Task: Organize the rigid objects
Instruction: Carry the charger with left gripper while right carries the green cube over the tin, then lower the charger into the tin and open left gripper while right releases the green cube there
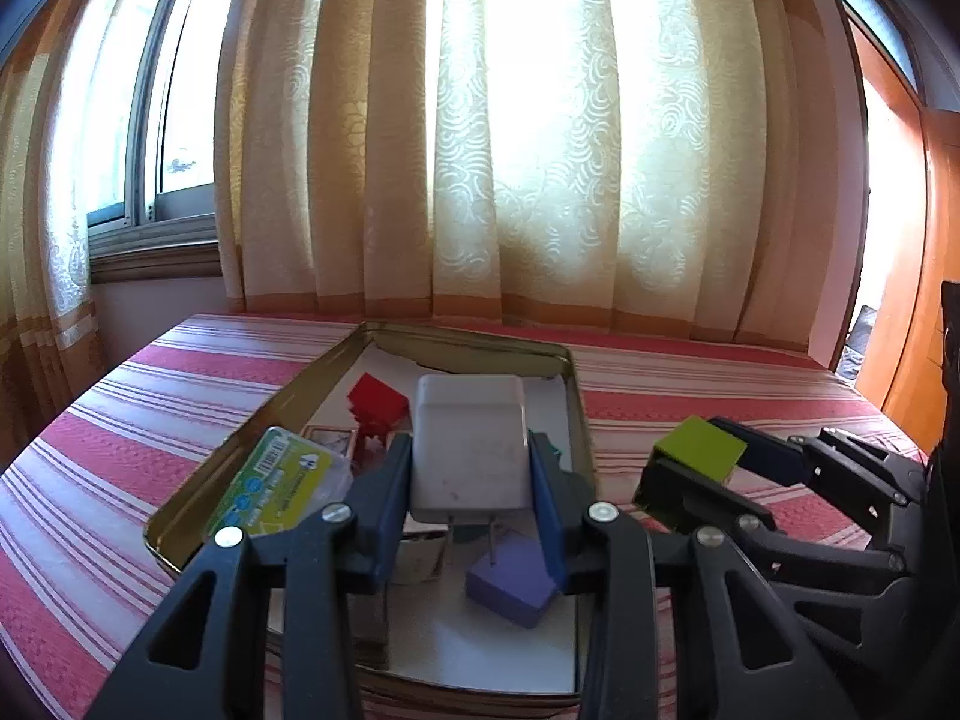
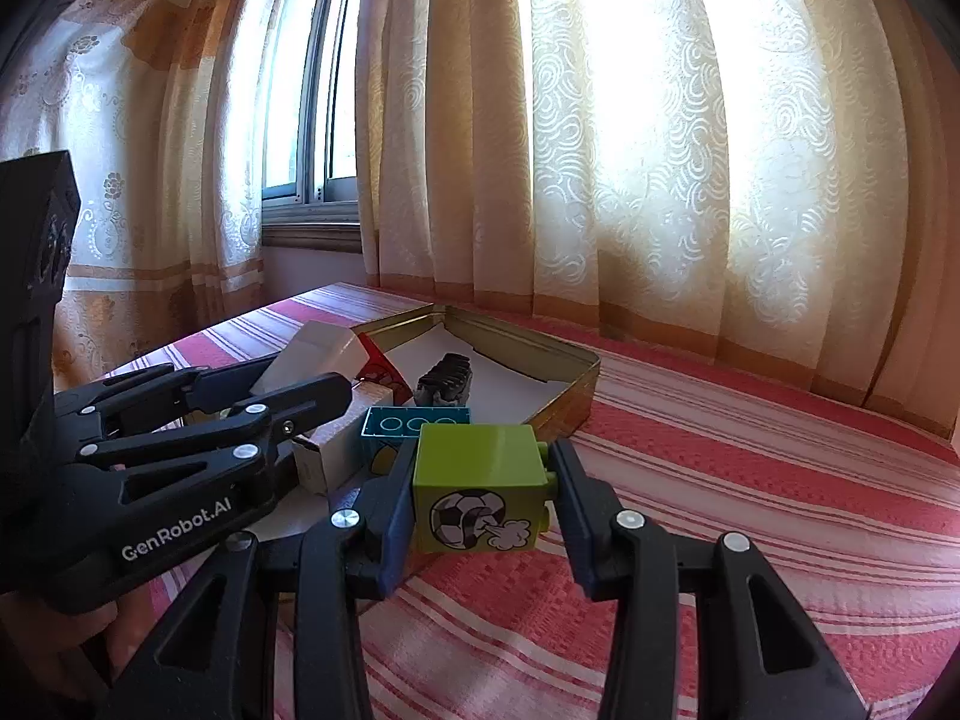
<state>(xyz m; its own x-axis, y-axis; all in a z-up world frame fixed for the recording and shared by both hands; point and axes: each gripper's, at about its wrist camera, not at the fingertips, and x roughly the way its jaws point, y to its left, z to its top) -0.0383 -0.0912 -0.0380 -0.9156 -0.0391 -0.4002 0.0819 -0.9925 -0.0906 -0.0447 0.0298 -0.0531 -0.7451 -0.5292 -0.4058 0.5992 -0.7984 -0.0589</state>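
The left tongs (image 1: 471, 468) pinch a white plug adapter (image 1: 468, 444) above the open tin (image 1: 576, 396); beside them, the right tongs (image 2: 483, 498) clamp a green block (image 2: 480, 474).

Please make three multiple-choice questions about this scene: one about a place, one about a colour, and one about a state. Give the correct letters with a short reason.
1. Where is the purple block?
A. Inside the metal tin
B. On the striped cloth outside the tin
C. On the window sill

2. What colour is the block with the football picture?
A. Red
B. Lime green
C. White

3. What is the state of the left gripper?
A. Open and empty
B. Shut on the white charger
C. Shut on the red toy

Answers:
1 A: it lies on the tin's white lining, within the rim.
2 B: its top and front faces are lime green.
3 B: both blue pads press the charger's sides, and it hangs above the tin.
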